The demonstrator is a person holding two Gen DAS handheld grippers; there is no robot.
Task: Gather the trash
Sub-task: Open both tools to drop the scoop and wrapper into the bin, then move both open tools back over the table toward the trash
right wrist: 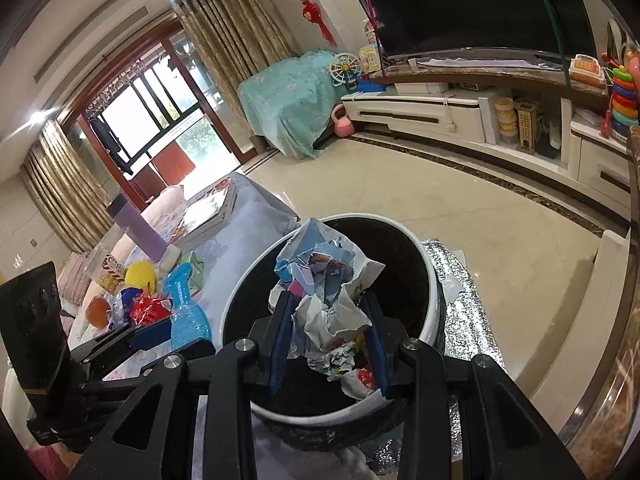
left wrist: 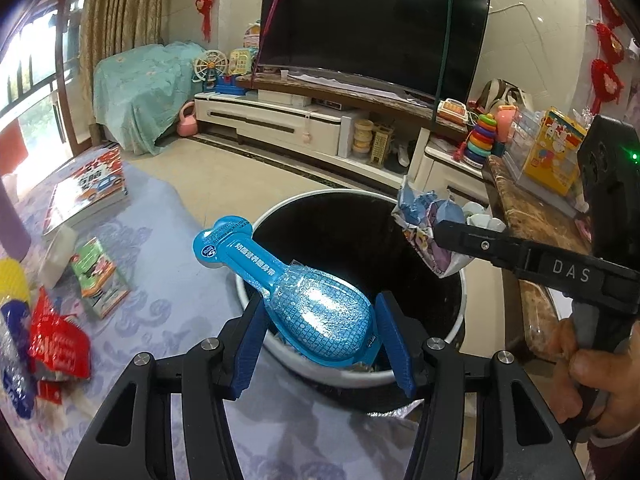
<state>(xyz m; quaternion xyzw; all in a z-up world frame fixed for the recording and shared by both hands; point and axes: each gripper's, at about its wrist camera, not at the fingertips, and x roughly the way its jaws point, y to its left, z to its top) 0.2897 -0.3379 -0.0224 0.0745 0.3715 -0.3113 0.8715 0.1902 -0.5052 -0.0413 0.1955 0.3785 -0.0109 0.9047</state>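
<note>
Bone-shaped plastic blister pack (left wrist: 298, 300): glossy blue, white lettering, pale dotted grid over bulb. Crumpled paper wad (right wrist: 328, 300): white, printed with blue, purple and red patches. Round trash bin (left wrist: 420, 376): white rim, black inside. Tablecloth (left wrist: 168, 312): lavender, swirled cloud pattern. Red foil wrapper (left wrist: 60, 344): white print. Gripper pads (left wrist: 394, 344): dark blue on black frame. Reflective mat (right wrist: 468, 320): silver, crinkled.

Both wrist cameras look steeply down along their own fingers, close above the bin (left wrist: 460, 312), facing the television (left wrist: 372, 28). They share bin, table (right wrist: 248, 208) and, apparently, each other's gripper.
</note>
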